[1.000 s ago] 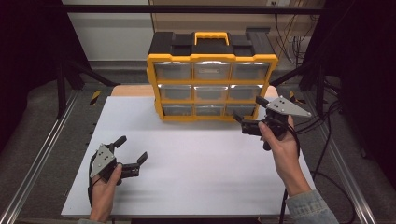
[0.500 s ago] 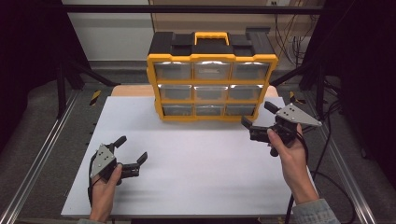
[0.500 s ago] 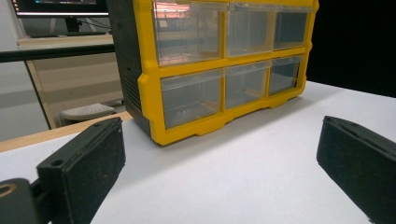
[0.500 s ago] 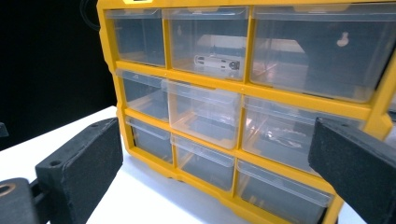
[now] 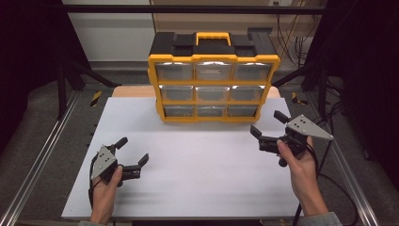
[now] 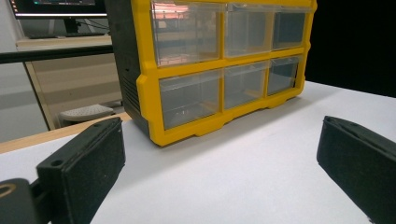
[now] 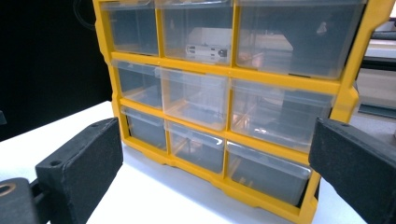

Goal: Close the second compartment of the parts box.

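A yellow and black drawer cabinet (image 5: 214,84) with several clear drawers stands at the back middle of the white table (image 5: 197,169). My left gripper (image 5: 134,149) rests low at the table's front left, open and holding nothing; in the left gripper view the cabinet (image 6: 144,79) stands well ahead of its jaws (image 6: 219,154). My right gripper (image 5: 266,122) hovers open just off the cabinet's lower right corner. The right gripper view has the drawer fronts (image 7: 224,70) close ahead between the wide-apart pads (image 7: 88,163). A small pale object (image 7: 205,50) lies in the top middle drawer.
Metal rails (image 5: 42,155) run along both sides of the table. Cables (image 5: 339,179) trail at the right. A wooden strip (image 5: 134,92) shows behind the white sheet, beside the cabinet.
The right gripper has drawn back from the cabinet's lower right drawers, moving right and toward the person, still open. The left gripper has stayed put.
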Demonstrator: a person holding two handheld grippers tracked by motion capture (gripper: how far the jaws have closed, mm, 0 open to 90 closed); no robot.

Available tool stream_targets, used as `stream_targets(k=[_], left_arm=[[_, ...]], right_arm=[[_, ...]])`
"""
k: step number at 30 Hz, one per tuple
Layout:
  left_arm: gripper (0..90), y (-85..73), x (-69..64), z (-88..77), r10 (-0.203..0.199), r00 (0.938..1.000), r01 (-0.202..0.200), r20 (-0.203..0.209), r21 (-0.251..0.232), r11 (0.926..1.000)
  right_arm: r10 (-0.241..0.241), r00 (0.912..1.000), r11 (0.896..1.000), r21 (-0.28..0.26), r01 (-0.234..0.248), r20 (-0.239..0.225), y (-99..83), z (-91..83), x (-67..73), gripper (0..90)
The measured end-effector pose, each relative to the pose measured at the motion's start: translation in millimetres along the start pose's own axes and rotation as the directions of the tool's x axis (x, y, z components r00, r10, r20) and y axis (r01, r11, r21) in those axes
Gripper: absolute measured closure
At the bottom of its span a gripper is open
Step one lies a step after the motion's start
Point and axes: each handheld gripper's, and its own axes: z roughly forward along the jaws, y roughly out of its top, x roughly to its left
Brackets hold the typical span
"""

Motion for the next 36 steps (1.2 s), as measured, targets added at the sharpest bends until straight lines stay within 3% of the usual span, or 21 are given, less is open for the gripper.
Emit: stream_targets(k=[16, 36], left_arm=[[1.0, -0.2, -0.4, 0.2, 0.001, 1.0, -0.001, 0.001, -0.002, 1.0], [1.0, -0.4, -0.9, 0.2, 0.003, 1.0, -0.003, 0.002, 0.002, 1.0]], right_arm=[[0.016, 0.9997, 1.0, -0.011, -0.016, 0.017, -24.1, -23.4, -5.2, 3.8], [0.009, 0.9985, 1.0, -0.003, -0.009, 0.054, -60.8, -36.7, -9.8, 3.2]])
